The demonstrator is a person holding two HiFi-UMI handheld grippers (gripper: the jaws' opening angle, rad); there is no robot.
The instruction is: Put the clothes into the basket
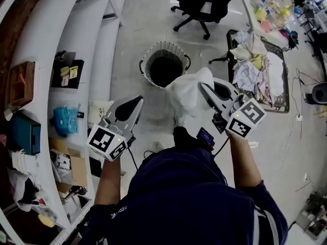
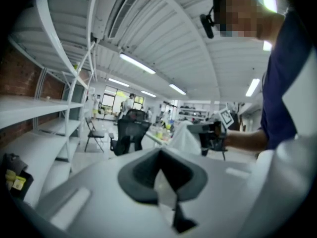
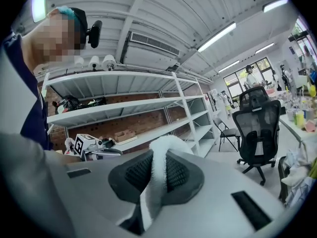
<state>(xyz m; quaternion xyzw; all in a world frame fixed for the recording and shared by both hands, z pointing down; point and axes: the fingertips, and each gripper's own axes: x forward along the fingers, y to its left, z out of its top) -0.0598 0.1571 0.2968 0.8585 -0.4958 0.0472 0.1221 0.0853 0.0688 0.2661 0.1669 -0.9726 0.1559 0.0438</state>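
holding white garment (image 1: 188, 93), right gripper (image 1: 201, 85) hangs near basket (image 1: 146, 61)

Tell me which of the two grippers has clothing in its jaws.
The right gripper: a white garment is pinched between its jaws and hangs from them. The left gripper has nothing between its jaws.

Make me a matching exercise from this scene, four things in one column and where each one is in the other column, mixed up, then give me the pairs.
Things:
1. white garment
2. basket
3. black office chair
4. pile of clothes

Places:
a. heaped to the person's right
b. clamped in the right gripper
c. standing open on the floor, straight ahead
d. beyond the basket, at the top of the head view

Pairs: 1-b, 2-c, 3-d, 4-a
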